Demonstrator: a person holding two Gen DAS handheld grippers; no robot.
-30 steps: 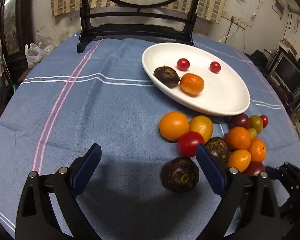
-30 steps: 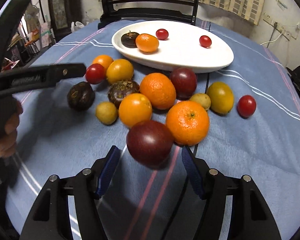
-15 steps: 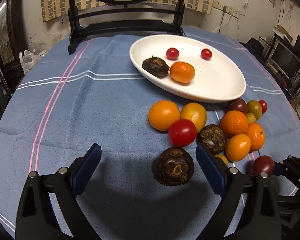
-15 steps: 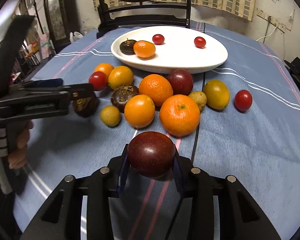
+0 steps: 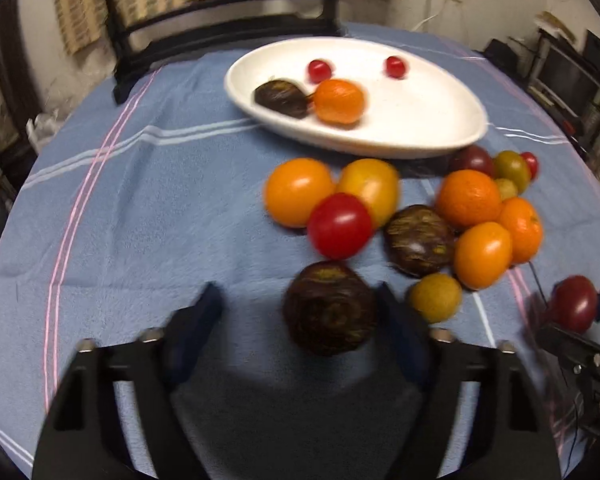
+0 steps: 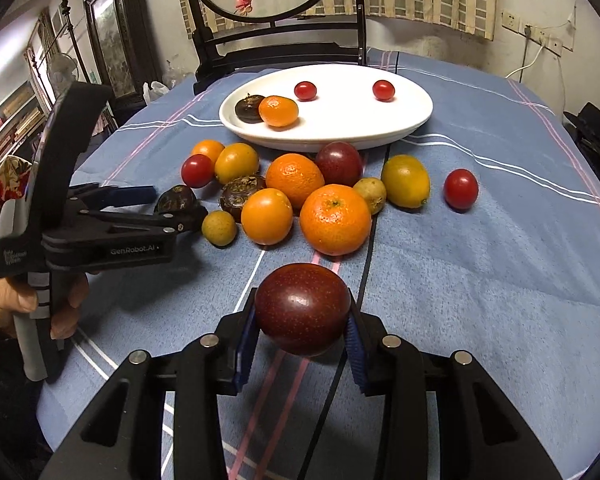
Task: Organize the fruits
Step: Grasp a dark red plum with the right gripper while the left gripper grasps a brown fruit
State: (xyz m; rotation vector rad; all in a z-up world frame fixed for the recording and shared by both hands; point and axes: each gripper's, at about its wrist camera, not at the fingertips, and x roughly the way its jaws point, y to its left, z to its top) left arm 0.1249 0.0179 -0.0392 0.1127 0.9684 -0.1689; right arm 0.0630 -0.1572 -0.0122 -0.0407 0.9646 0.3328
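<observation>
Dark-red passion fruit [image 6: 302,307] sits clamped between the blue pads of our right gripper [image 6: 300,330], lifted off the blue tablecloth [image 6: 480,280]. From it, the white oval plate [image 6: 416,120] lies straight ahead, beyond the loose pile of oranges and tomatoes; the plate's long axis runs crosswise to our approach. Our left gripper [image 5: 300,322] stands spread around a brown, wrinkled fruit [image 5: 329,307]; the right-hand pad looks close against it, the left-hand pad apart, so nothing is gripped. We judge the right gripper ready to carry its fruit to the plate. The left view is motion-blurred, so contact there stays uncertain. The underside of the held fruit is hidden.
</observation>
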